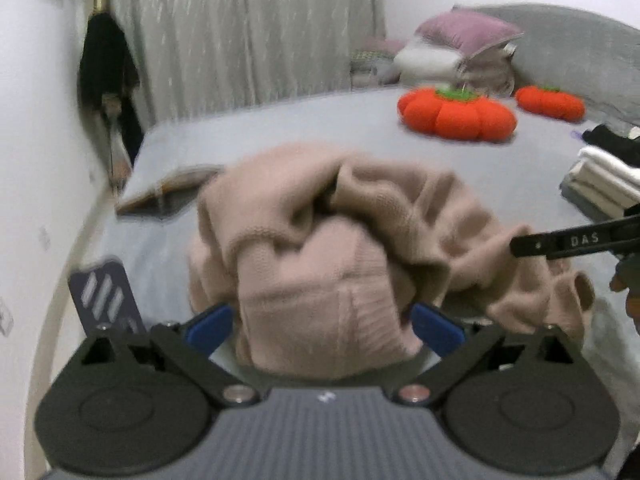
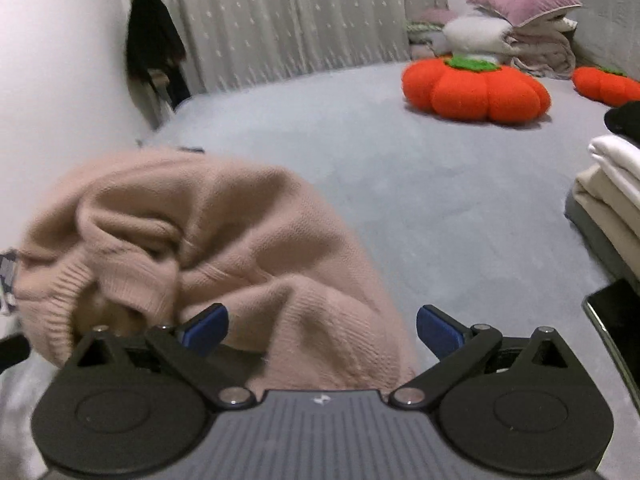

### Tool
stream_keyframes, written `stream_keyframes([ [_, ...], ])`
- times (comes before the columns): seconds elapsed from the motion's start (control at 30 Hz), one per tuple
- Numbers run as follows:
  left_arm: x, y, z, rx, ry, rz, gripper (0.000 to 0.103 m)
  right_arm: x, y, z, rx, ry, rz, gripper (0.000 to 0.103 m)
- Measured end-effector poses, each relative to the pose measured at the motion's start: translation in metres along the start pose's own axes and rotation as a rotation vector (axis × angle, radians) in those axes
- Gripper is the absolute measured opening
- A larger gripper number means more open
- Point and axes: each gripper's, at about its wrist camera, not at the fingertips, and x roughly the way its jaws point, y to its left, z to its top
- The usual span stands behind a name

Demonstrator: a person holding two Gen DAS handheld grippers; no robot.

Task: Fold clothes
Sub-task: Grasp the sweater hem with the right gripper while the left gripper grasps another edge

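A crumpled pink knit sweater [image 1: 340,248] lies bunched on the grey bed [image 1: 280,136]. My left gripper [image 1: 324,328] is open, its blue pads [image 1: 210,328] wide apart with a ribbed part of the sweater between them. One black finger of the right gripper [image 1: 576,240] comes in from the right edge, against the sweater's right side. In the right wrist view the sweater [image 2: 200,248] fills the lower left. My right gripper [image 2: 322,331] is open, its left pad [image 2: 204,330] on the knit and its right pad over bare bed.
Two orange pumpkin cushions [image 2: 476,88] sit at the far right of the bed. Folded clothes [image 2: 612,200] are stacked at the right edge, with a dark flat device [image 2: 612,320] in front. Pillows and blankets [image 2: 516,20] are piled by the headboard. Curtains and a hanging dark garment [image 2: 152,44] stand behind.
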Motion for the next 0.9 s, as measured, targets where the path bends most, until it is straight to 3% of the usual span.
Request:
stream_keyframes([
  [0.1, 0.004, -0.005, 0.009, 0.041, -0.032, 0.003, 0.091, -0.004, 0.009, 0.002, -0.009, -0.034, 0.037, 0.096],
  [0.17, 0.011, -0.006, 0.009, 0.051, -0.033, -0.002, 0.080, -0.007, 0.015, 0.003, -0.015, -0.057, 0.061, 0.094],
  [0.33, 0.035, -0.010, -0.001, 0.113, -0.073, 0.041, 0.075, 0.002, 0.020, 0.007, -0.029, -0.099, 0.089, 0.089],
  [0.5, 0.043, -0.013, -0.007, 0.121, -0.094, 0.041, 0.066, 0.016, 0.020, 0.010, 0.037, -0.105, 0.134, 0.076],
  [0.7, 0.038, -0.005, -0.014, 0.094, -0.120, 0.050, 0.037, 0.038, 0.024, 0.020, 0.155, -0.112, 0.221, 0.066],
  [0.77, 0.033, 0.000, -0.016, 0.070, -0.126, 0.054, 0.024, 0.048, 0.025, 0.023, 0.204, -0.113, 0.264, 0.056],
  [0.9, 0.022, 0.008, -0.018, 0.020, -0.126, 0.032, 0.020, 0.067, 0.030, 0.027, 0.260, -0.117, 0.287, 0.048],
])
